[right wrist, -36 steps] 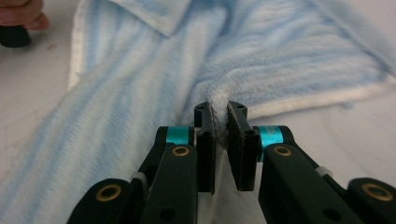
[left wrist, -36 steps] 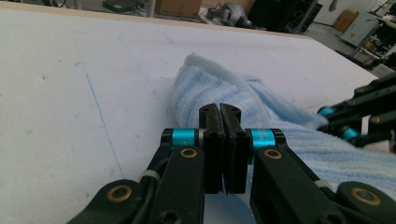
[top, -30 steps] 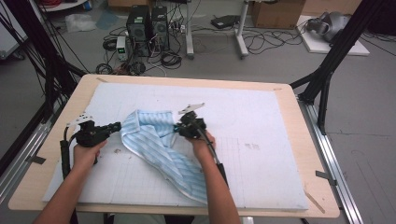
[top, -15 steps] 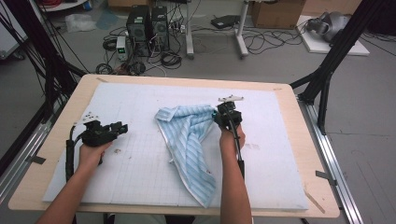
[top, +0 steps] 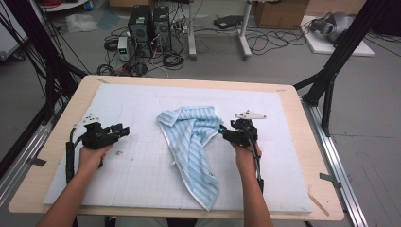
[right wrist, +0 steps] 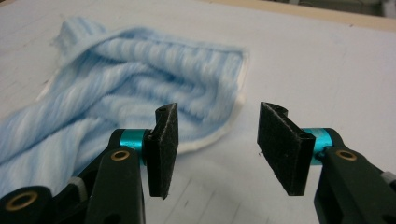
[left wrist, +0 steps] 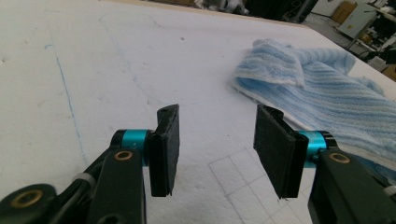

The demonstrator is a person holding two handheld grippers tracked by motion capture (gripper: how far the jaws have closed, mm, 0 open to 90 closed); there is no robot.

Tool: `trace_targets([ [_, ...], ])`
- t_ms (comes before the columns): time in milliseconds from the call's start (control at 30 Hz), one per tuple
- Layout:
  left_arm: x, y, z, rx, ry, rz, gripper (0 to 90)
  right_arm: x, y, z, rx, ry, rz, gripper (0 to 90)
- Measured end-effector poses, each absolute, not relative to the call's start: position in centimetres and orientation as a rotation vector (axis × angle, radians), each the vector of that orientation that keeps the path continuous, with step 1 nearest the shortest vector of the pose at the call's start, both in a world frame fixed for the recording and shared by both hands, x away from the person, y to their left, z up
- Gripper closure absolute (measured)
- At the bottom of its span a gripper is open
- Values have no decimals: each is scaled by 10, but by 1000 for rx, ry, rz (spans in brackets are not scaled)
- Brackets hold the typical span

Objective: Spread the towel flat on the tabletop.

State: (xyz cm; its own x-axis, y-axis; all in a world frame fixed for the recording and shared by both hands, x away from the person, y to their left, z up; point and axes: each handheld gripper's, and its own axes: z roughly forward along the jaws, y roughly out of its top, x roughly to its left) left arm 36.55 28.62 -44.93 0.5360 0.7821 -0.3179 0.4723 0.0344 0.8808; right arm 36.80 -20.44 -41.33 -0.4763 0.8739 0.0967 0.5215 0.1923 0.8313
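Both jaws have just been opening with nothing between them: left gripper well left, right gripper beside the striped towel on the worktop.

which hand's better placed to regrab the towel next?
Right, probably. The right gripper sits at the striped blue towel's edge, its fingers just opened, nothing between them. The left gripper has also just opened, but stands apart on the white mat.

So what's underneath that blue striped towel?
The blue striped towel lies crumpled on the white gridded mat, which shows all around it. Its upper part is folded over itself, so whatever lies beneath the folds is covered and cannot be seen.
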Motion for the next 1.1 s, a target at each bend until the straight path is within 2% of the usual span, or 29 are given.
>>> trace_targets([
  [167,365,287,-448,1590,1060,348,501,359,-198,-432,1306,2217,1276,403],
  [333,364,286,-446,1590,1046,348,504,357,-162,-447,1199,2370,1153,377],
  [400,364,285,-446,1595,1040,349,507,355,-152,-448,1122,2362,1050,490],
  [500,364,283,-447,1609,1037,342,514,357,-153,-446,1084,2387,1066,781],
  [567,364,282,-447,1614,1032,339,517,357,-157,-445,1066,2375,1041,868],
  [867,363,277,-447,1638,1010,320,527,364,-193,-429,1236,2147,1058,894],
  [967,363,274,-447,1641,1004,318,529,367,-200,-433,1334,2180,1174,792],
  [1100,363,274,-447,1642,1008,318,529,360,-181,-434,1235,2232,1173,634],
])
